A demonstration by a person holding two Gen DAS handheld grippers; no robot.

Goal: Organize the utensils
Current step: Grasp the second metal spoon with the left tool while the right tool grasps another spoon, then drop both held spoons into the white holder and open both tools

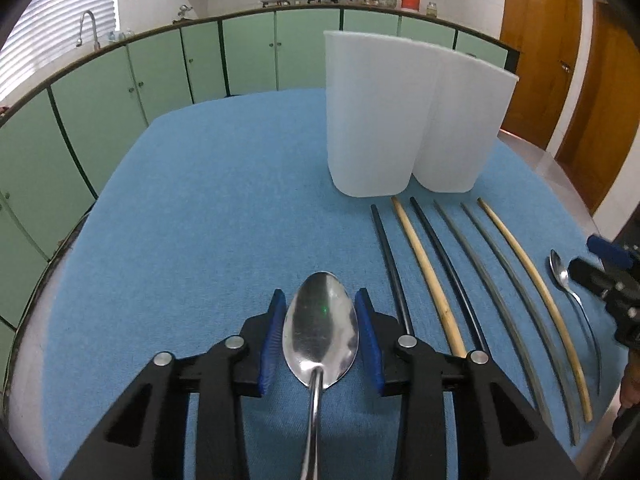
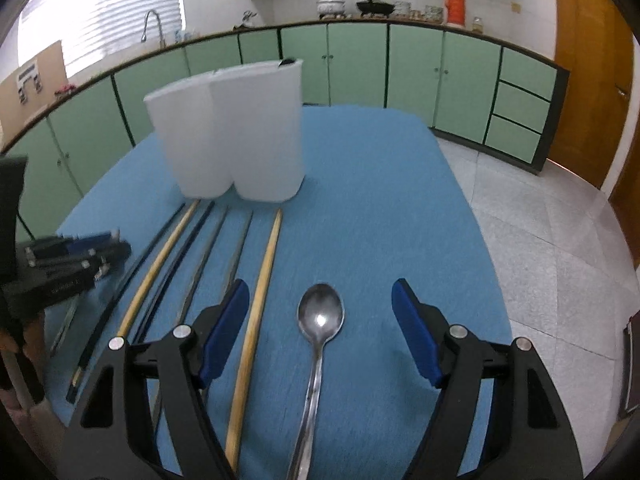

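**A:** Where do the utensils sit, and why in a row like that?

**B:** They lie flat on the blue worktop (image 1: 200, 200), handles toward the person. A large spoon (image 1: 320, 328) lies to the left, six chopsticks (image 1: 460, 280) run side by side in the middle, and a smaller spoon (image 2: 320, 316) lies to the right. Laid parallel with gaps between them, each can be reached without disturbing its neighbour. The white holder (image 1: 400, 120) stands upright just beyond the chopstick tips, two compartments side by side, presumably one per kind of utensil.

**A:** And the jaws?

**B:** The left gripper (image 1: 320, 300) points down over the large spoon, its blue pads close on either side of the bowl. A thin gap seems to show on each side, so I judge them not yet clamped. The right gripper (image 2: 320, 296) straddles the smaller spoon with its jaws wide apart, nothing touched; its left pad hangs just over the nearest pale chopstick.

**A:** So both spoons go first?

**B:** Likely, one per hand. The bowl is slippery and curved, so a grip there could slide.
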